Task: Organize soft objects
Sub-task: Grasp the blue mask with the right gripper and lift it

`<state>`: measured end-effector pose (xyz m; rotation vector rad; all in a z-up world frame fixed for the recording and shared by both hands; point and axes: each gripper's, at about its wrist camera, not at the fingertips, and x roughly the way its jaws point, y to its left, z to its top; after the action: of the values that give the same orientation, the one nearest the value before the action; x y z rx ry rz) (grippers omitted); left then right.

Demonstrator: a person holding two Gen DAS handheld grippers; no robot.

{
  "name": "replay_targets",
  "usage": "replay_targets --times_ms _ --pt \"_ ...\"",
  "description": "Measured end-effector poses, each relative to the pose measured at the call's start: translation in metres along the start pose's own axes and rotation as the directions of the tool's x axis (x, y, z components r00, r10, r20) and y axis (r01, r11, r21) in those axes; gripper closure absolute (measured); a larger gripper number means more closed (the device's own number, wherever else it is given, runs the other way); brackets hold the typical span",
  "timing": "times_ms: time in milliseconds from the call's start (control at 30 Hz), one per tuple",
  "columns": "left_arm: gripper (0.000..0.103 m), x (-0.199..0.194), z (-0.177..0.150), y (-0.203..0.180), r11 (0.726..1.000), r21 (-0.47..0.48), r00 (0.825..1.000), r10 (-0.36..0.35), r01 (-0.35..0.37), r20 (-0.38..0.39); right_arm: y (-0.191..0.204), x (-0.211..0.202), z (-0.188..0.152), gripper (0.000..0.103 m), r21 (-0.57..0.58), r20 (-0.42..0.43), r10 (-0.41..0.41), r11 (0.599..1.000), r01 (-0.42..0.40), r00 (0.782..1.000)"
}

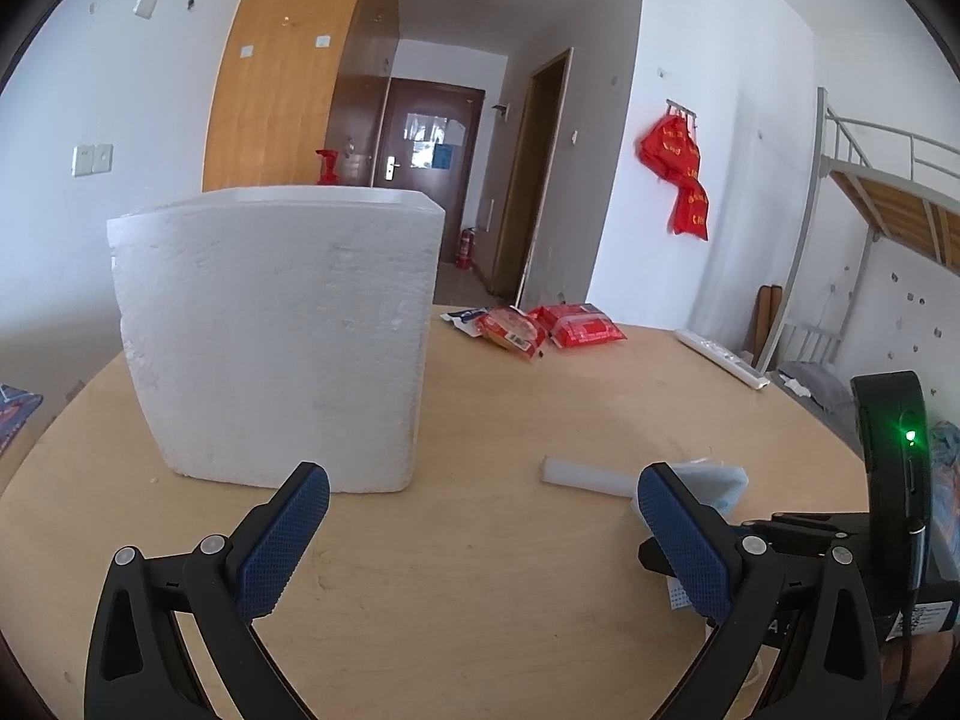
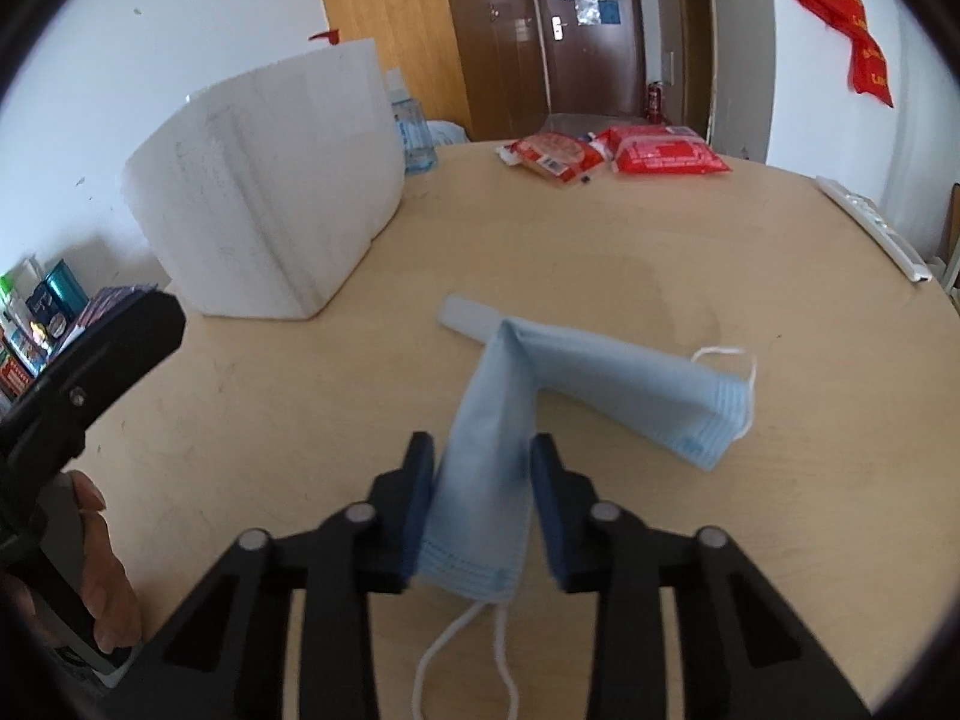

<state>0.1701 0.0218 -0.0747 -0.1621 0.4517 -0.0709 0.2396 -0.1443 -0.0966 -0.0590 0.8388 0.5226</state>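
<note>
A: Firstly, left wrist view — item one, left tongs (image 1: 483,546): jaws spread wide, nothing between them, poised over bare table (image 1: 480,630). Item two, white foam box (image 1: 276,336): upright, just ahead and to the left. Item three, red snack packets (image 1: 543,327): far edge, well apart.

B: And the mask?

A: Only a corner shows there, behind the right-hand pad. Right wrist view — item four, blue face mask (image 2: 528,402): folded into a V on the table, one limb running between the right tongs (image 2: 483,510), ear loop trailing below. Jaws narrow, pads pressing the cloth on both sides — a grip, by my reading.

B: Step in hand?

A: Pick-up of the mask, just secured. Next move likely calls for a clean lift, then carriage toward the foam box, with the free limb and loops kept from snagging.
</note>
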Motion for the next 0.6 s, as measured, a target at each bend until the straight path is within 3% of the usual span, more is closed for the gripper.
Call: replay_targets --times_ms 100,267,600 --pt "0.000 0.000 0.000 -0.002 1.000 0.009 1.000 0.000 0.000 -0.001 -0.003 -0.004 -0.001 0.091 0.016 0.018 0.019 1.000 -0.019 1.000" --pt "0.000 0.000 -0.001 -0.007 1.000 0.027 1.000 -0.001 0.001 -0.006 -0.011 -0.015 0.000 0.093 0.056 0.062 0.063 0.996 -0.067 0.996" --pt "0.000 0.002 0.006 -0.029 0.997 0.071 0.999 -0.031 0.032 -0.022 -0.025 -0.048 0.004 0.093 0.086 0.148 0.061 0.994 -0.074 0.987"
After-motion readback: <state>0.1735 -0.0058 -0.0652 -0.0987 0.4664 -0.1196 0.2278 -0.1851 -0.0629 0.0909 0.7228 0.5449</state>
